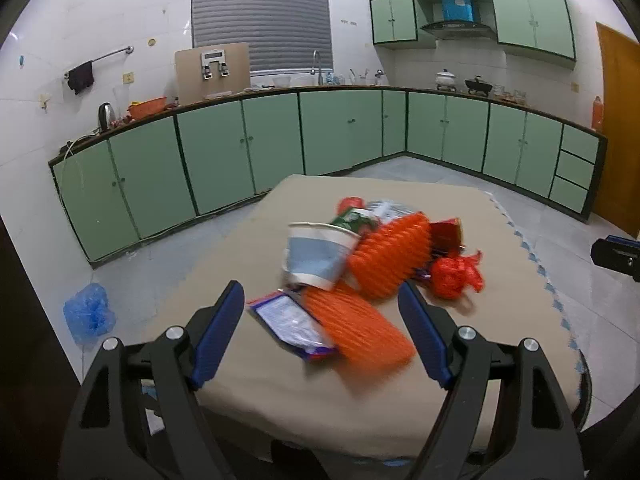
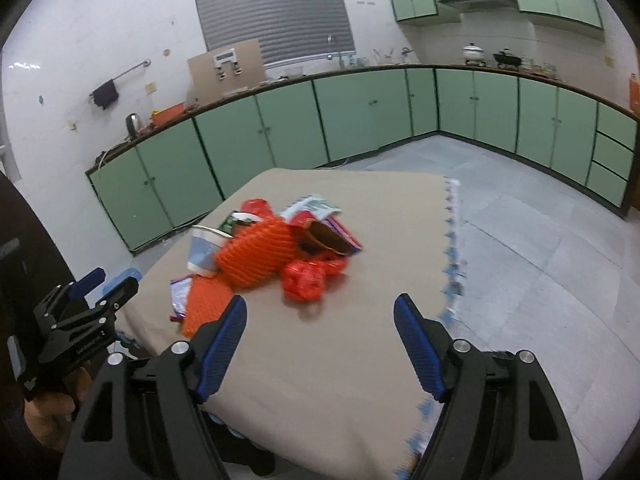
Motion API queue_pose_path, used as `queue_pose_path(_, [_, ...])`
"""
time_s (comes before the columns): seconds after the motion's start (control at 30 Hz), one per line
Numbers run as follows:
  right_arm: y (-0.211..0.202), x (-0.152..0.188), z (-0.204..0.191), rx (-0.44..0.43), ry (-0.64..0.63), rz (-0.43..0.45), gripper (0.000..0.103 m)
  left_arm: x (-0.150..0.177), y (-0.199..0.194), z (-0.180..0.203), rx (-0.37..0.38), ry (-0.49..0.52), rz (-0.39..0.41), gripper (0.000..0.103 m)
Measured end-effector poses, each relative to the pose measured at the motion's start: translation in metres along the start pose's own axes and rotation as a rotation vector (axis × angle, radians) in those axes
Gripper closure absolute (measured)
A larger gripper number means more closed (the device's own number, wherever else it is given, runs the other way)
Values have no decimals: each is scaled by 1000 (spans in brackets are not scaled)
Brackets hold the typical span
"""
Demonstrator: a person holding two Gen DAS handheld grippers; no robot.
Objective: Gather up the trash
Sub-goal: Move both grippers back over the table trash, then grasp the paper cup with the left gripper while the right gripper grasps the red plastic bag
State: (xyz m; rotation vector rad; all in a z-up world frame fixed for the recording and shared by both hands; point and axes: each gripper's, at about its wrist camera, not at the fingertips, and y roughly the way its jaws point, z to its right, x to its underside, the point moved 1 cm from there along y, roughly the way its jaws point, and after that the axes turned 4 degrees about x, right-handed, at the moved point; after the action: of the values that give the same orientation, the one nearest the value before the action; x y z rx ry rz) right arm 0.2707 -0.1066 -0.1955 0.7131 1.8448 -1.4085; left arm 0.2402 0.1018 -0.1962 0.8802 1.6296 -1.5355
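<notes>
- Trash pile point(image 1: 372, 264): heaped near the middle of the beige worktop point(image 1: 500, 216), ahead of both grippers and touched by neither.
- Left to right in the left wrist view: a flat white-and-purple wrapper point(image 1: 290, 324); a tipped blue-and-white paper cup point(image 1: 316, 254); a flat orange foam net point(image 1: 356, 320) beneath a rounded orange foam net point(image 1: 390, 258); a crumpled red plastic bag point(image 1: 454, 274).
- Left gripper point(image 1: 320, 320): jaws released, spread wide, with wrapper and flat net between them in the picture.
- Right gripper point(image 2: 320, 322): jaws released, over bare worktop just short of the red bag.
- Background: green cabinets point(image 1: 340, 128); blue bag point(image 1: 89, 312) on the floor, left.
</notes>
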Motion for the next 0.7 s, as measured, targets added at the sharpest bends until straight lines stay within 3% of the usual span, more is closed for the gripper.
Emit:
queue_pose_path(0.27, [34, -9, -26, 0, -29, -30, 28, -2, 37, -37, 19, -21, -16, 25])
queue_pose_path(0.53, [67, -11, -25, 16, -26, -63, 28, 8, 111, -34, 38, 14, -92, 24])
queue_pose_path(0.7, [96, -12, -25, 16, -20, -79, 28, 7, 133, -32, 36, 28, -98, 24])
